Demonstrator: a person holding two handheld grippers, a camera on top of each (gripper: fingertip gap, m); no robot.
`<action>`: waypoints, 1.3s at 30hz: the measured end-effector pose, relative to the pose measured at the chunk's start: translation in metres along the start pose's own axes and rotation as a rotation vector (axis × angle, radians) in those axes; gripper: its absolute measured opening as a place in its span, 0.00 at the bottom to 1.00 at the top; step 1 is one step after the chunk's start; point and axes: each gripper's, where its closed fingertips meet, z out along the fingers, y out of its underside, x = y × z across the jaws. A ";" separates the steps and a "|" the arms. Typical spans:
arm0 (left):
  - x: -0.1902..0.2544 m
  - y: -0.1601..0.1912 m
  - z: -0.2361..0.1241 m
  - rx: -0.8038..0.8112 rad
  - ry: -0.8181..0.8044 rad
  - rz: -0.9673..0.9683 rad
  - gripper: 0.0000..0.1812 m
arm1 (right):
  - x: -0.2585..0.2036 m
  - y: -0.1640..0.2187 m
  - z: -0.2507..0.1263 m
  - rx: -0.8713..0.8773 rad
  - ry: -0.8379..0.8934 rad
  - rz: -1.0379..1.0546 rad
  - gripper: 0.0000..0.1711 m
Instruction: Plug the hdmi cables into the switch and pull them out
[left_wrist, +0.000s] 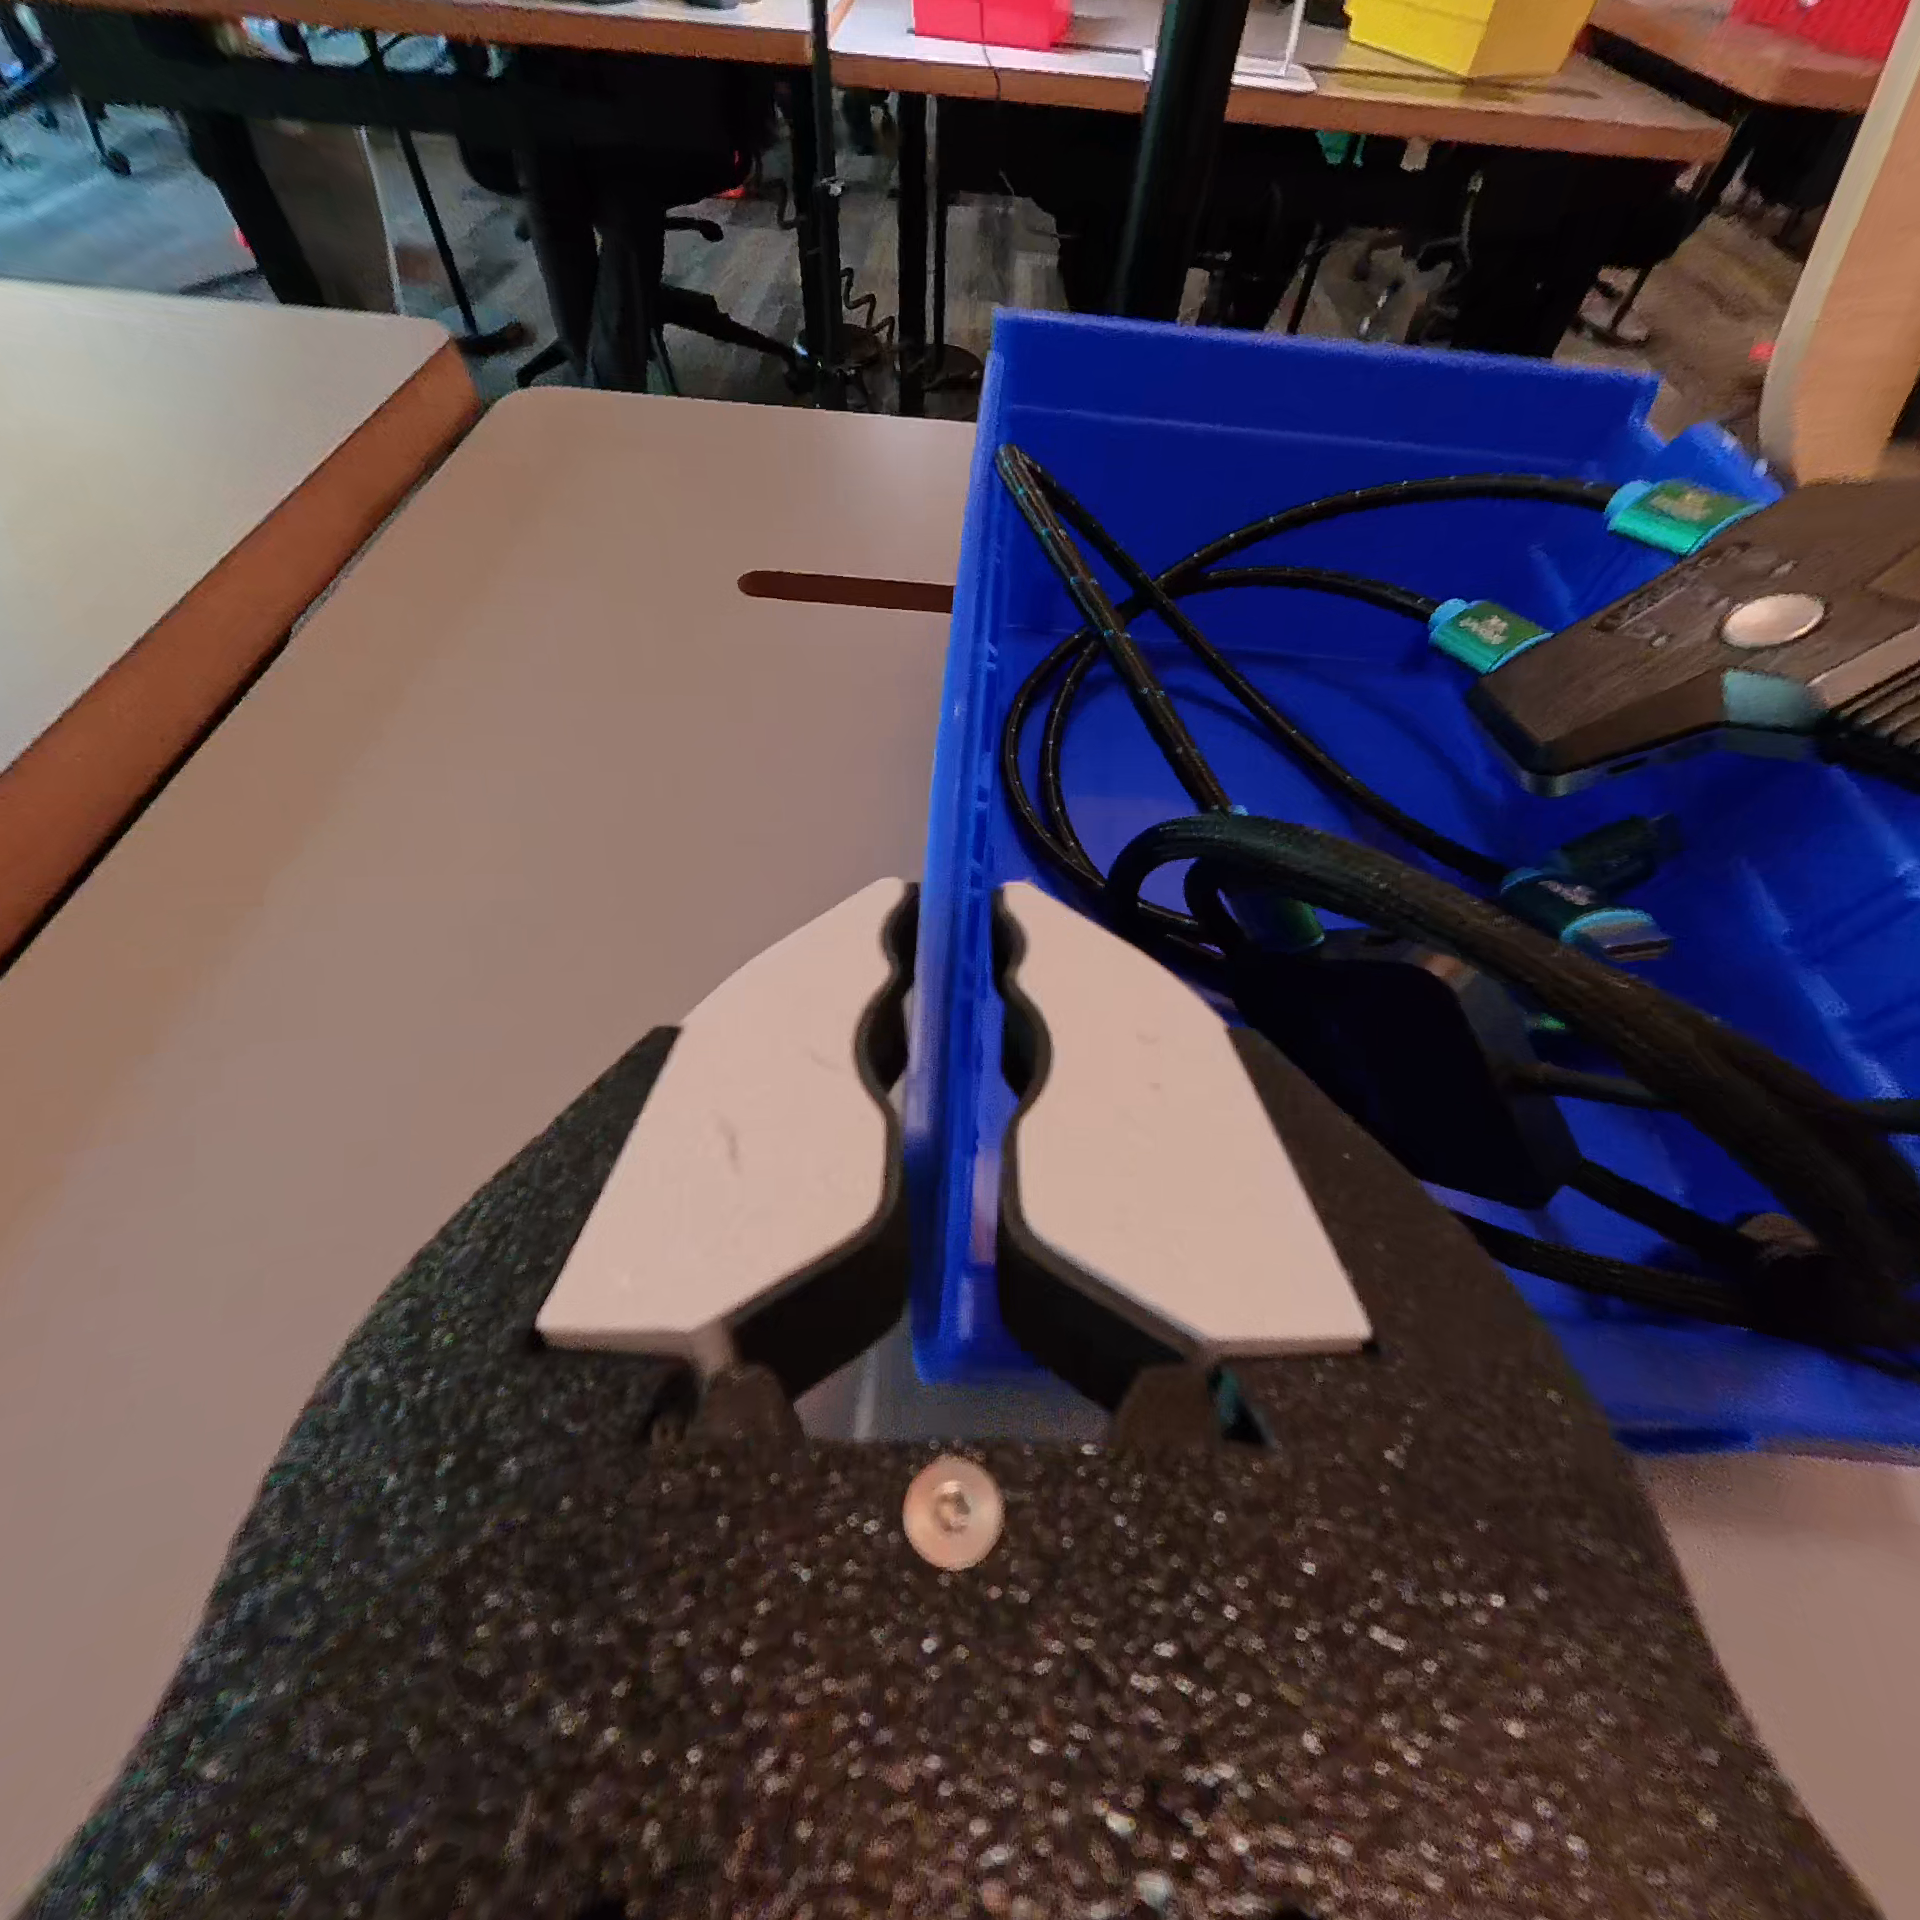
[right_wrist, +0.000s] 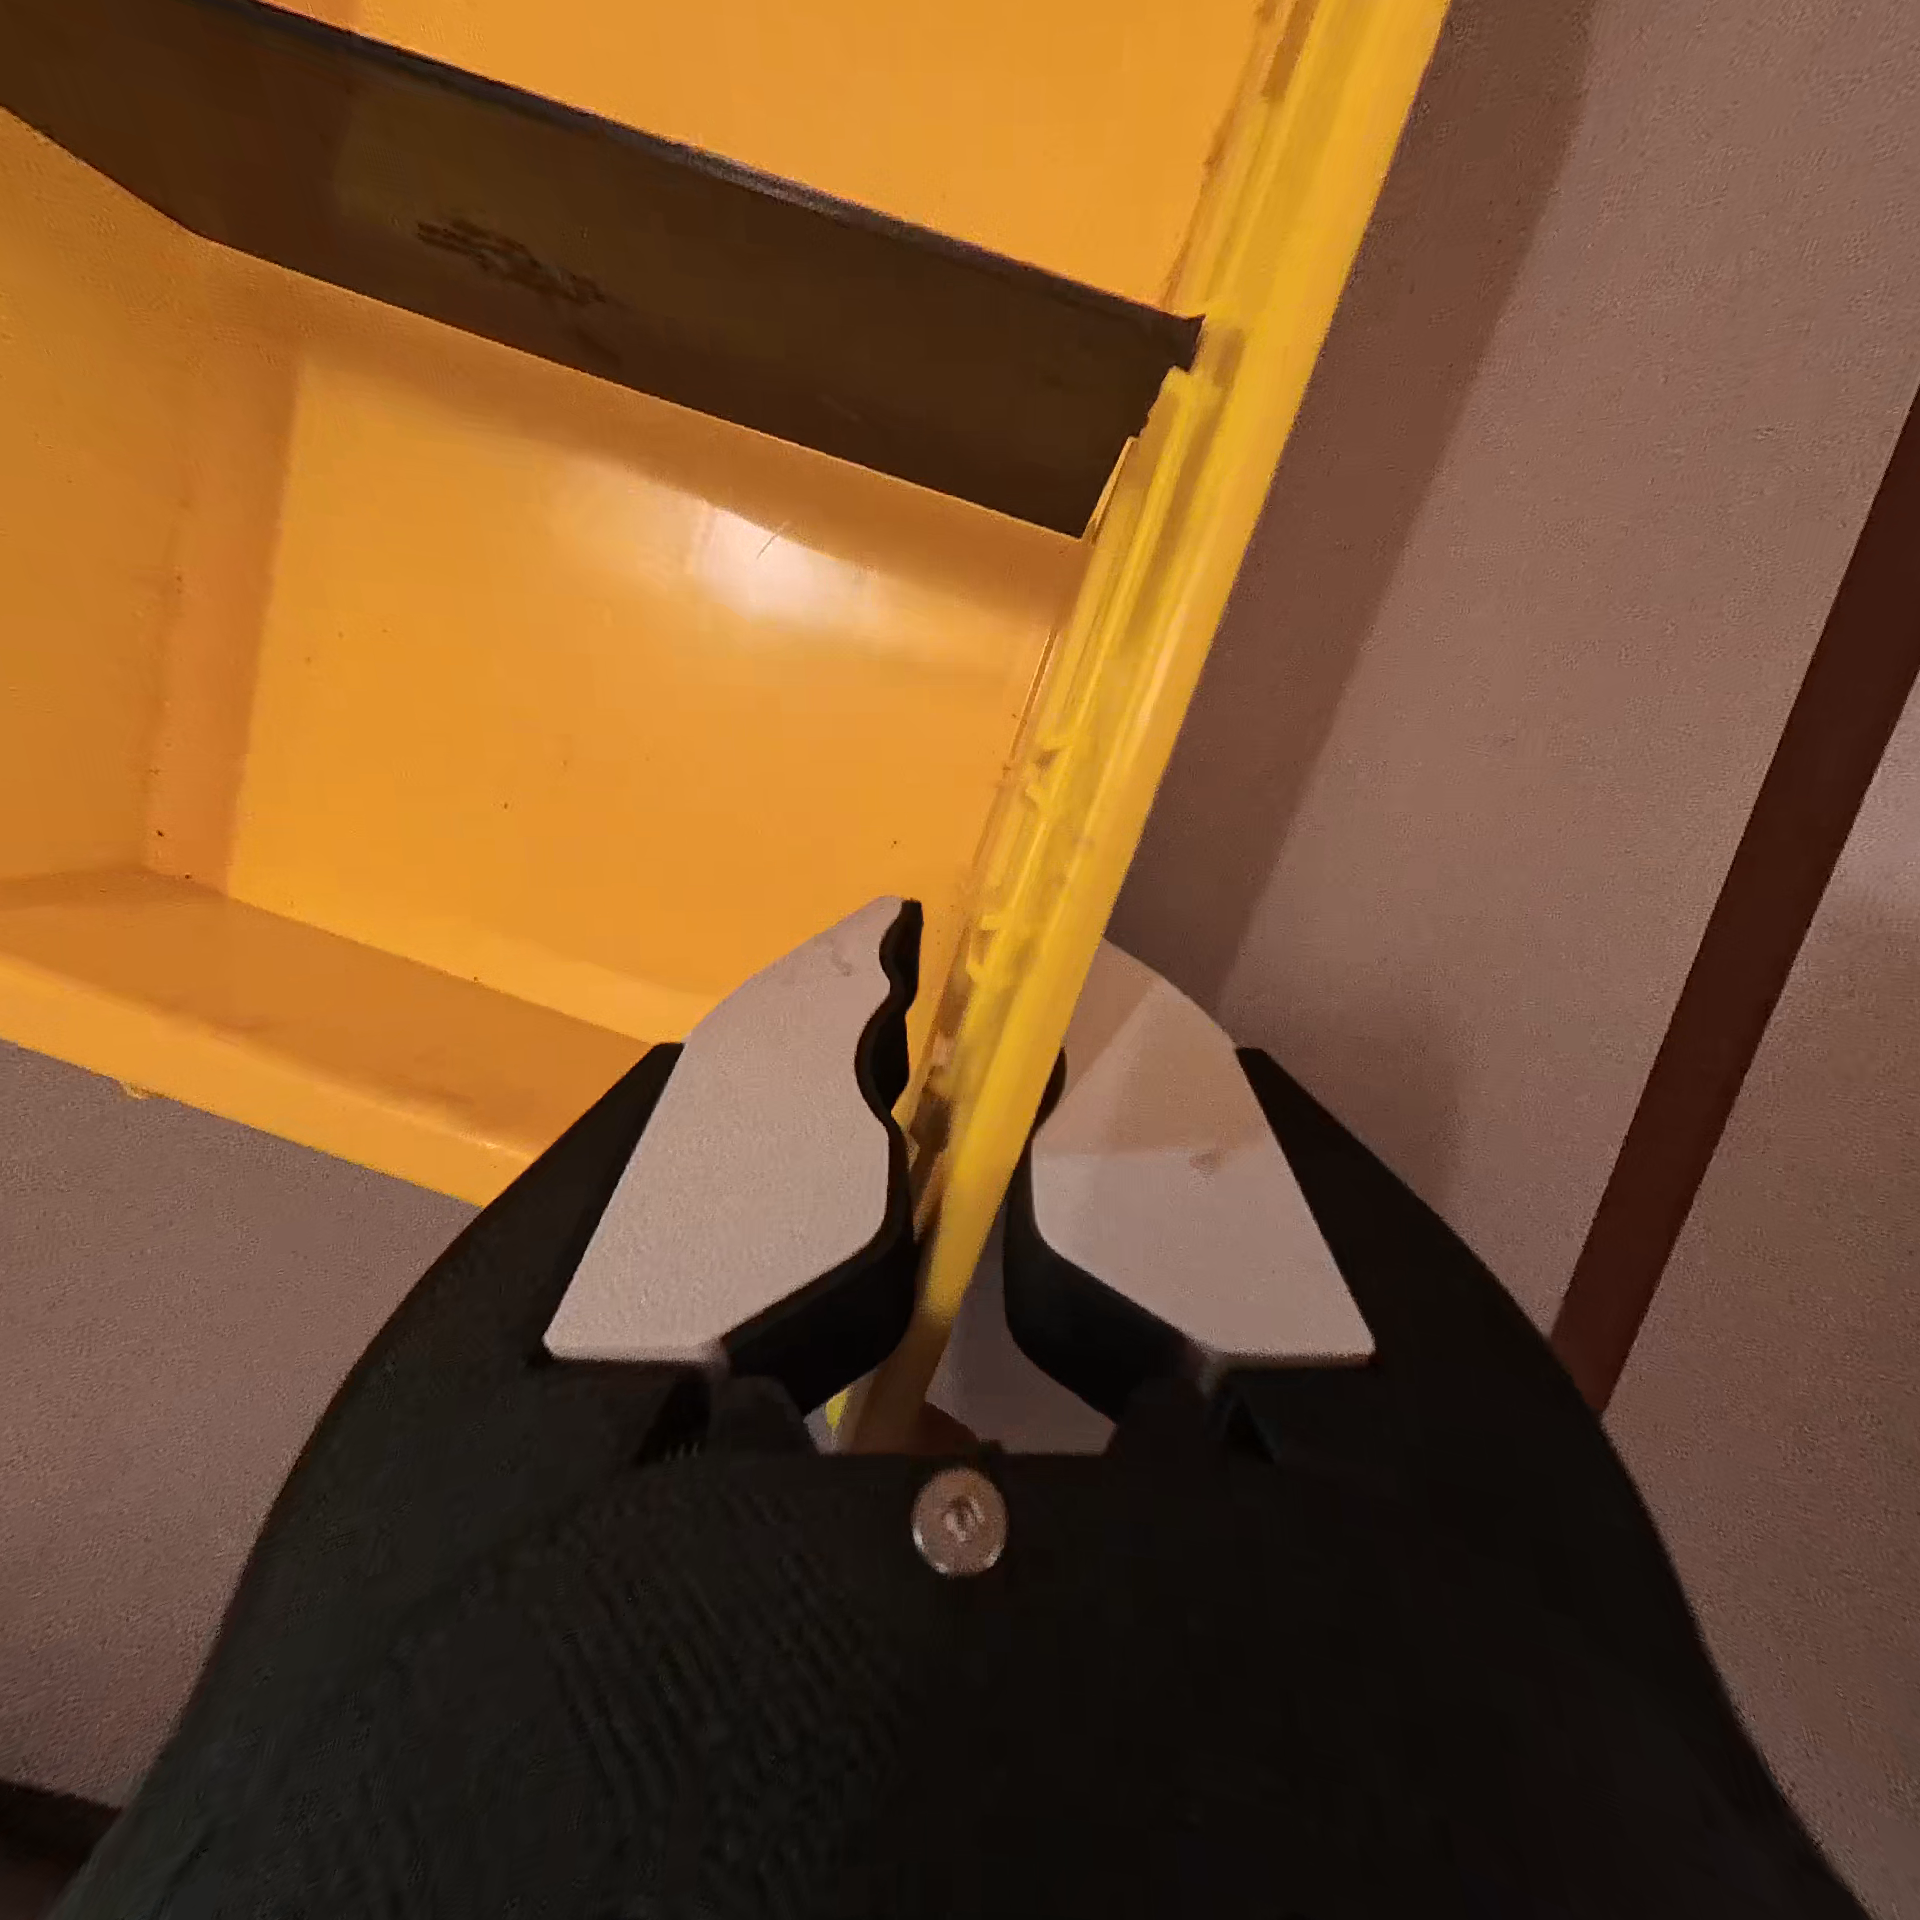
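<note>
Left hand-held gripper (left_wrist: 954, 935) clamps blue bin (left_wrist: 951, 1091) wall.

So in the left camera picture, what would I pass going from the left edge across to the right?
The neighbouring table → the grey table with its dark slot → the blue bin's left wall, gripped by the left gripper → the coiled black cables → the black switch with two green plugs in it.

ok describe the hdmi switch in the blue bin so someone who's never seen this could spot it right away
Find the blue plastic bin on the grey table; the left gripper straddles its near wall. At the bin's far right lies the HDMI switch, a flat dark wedge-shaped box. Unlike the loose black cables, it carries a round silver button and has two green-shelled plugs seated in its edge.
</note>
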 end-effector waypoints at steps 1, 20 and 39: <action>0.000 -0.003 -0.008 0.011 -0.010 -0.034 0.11 | -0.001 -0.001 0.001 0.023 -0.003 0.001 0.09; 0.189 -0.046 -0.006 -0.175 0.103 -0.006 0.25 | -0.211 -0.036 -0.108 0.726 -0.019 -0.450 0.55; 0.190 -0.042 -0.010 0.029 0.233 -0.069 0.13 | -0.325 -0.004 -0.056 0.677 -0.443 -0.507 0.47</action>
